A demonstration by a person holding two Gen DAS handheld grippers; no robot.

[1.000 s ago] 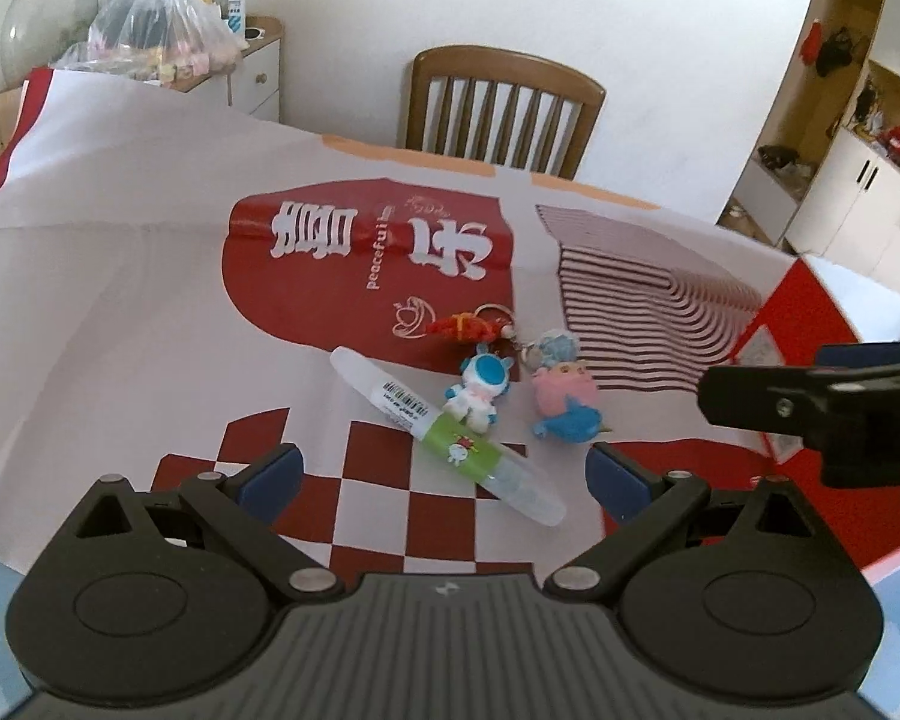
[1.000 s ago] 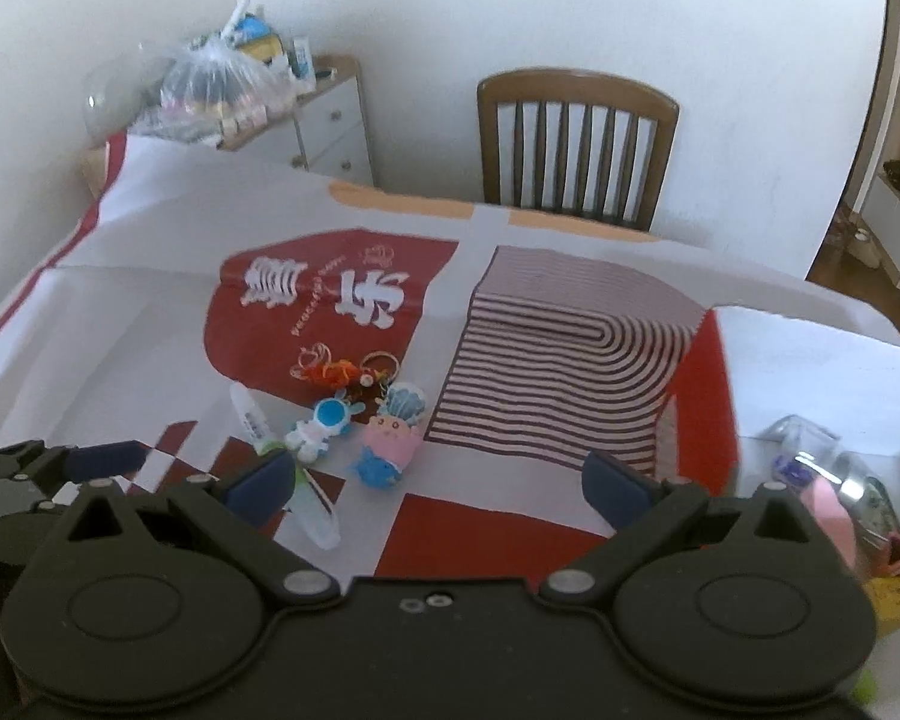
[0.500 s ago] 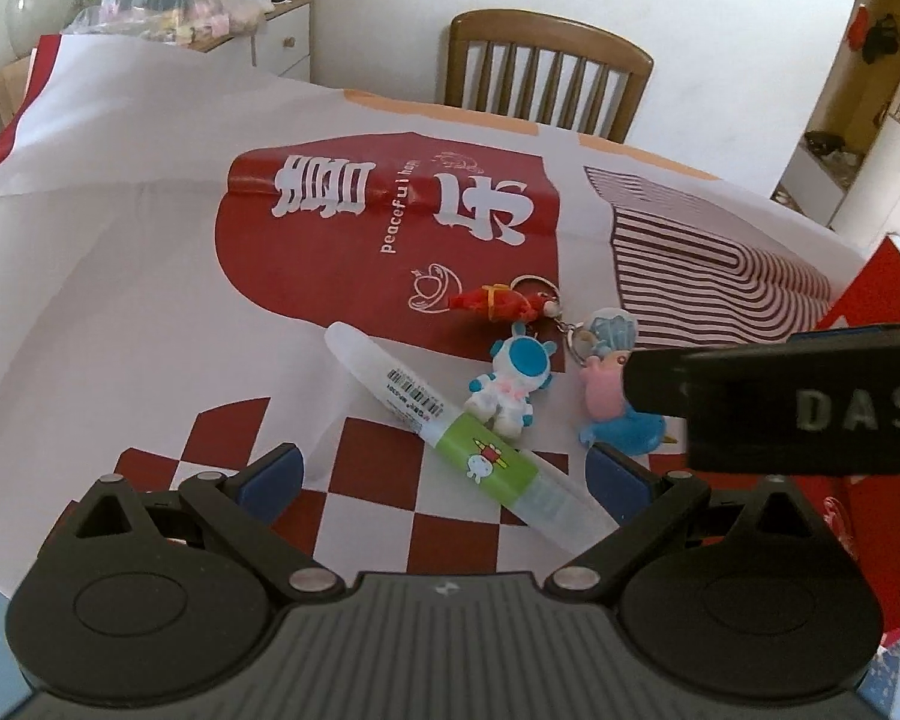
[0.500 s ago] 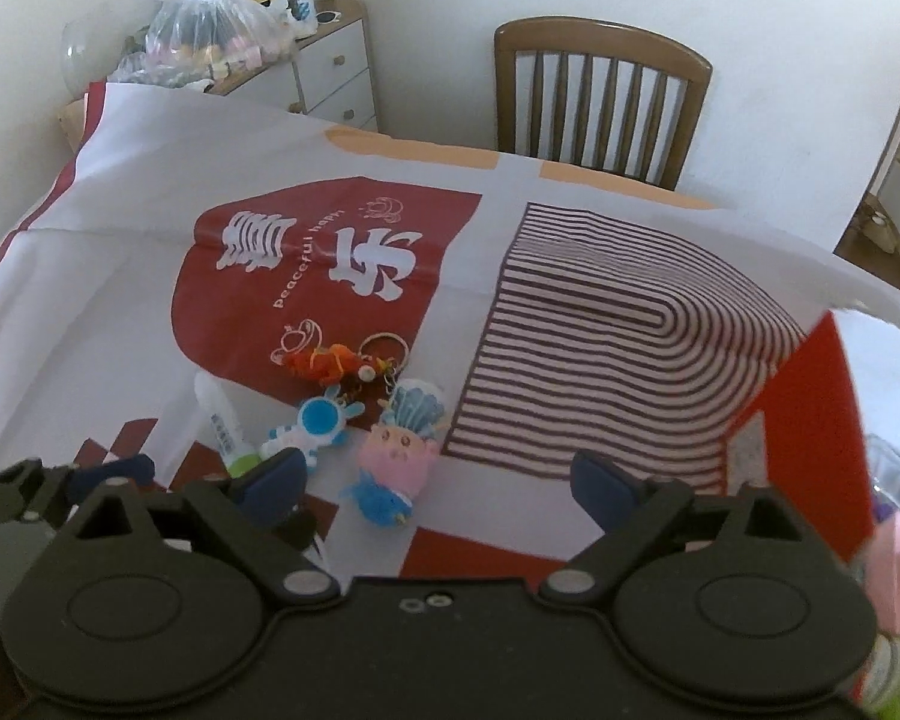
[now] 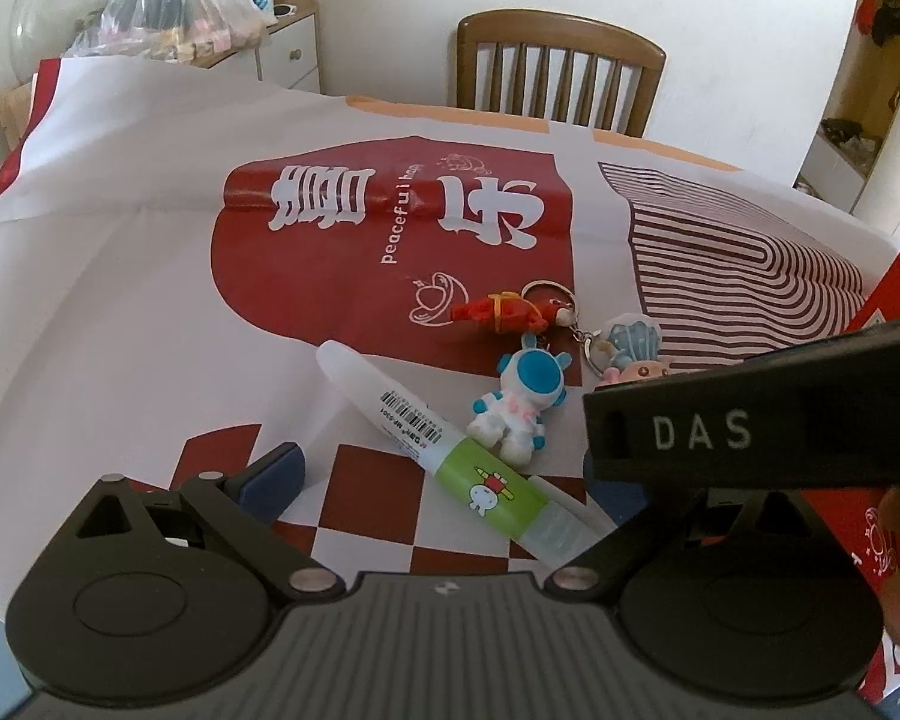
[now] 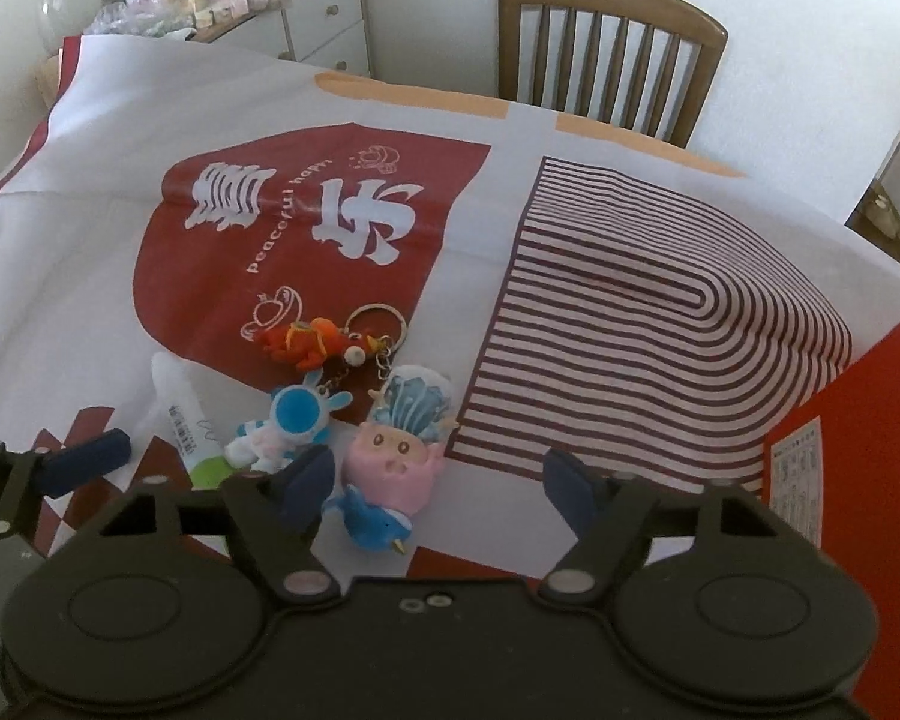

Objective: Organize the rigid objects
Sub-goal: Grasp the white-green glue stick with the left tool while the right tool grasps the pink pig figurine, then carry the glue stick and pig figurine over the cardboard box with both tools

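On the printed tablecloth (image 5: 120, 252) lies a cluster of small toys: a red-orange keychain figure (image 5: 504, 312), a blue-and-white astronaut figure (image 5: 519, 402), a pink figure with blue hair (image 6: 390, 462), and a small blue fish figure (image 6: 372, 519). A clear glue tube with a green label (image 5: 450, 450) lies slantwise between the fingers of my open left gripper (image 5: 444, 483). My right gripper (image 6: 438, 489) hangs over the pink figure with its jaws closing. The figure sits between them near the left pad (image 6: 306, 486), and the right pad stands clear. The right gripper's black body (image 5: 750, 420) hides most of the pink figure in the left wrist view.
A wooden chair (image 6: 612, 42) stands at the table's far edge. A white dresser (image 6: 324, 30) with a full plastic bag (image 5: 174, 6) is at the back left. A red panel (image 6: 858, 408) lies at the right. My left gripper's finger (image 6: 84, 456) shows at the lower left.
Both grippers have come down and closer to the toys. The right gripper's jaws have narrowed around the pink figure, and its body now crosses the right of the left wrist view.
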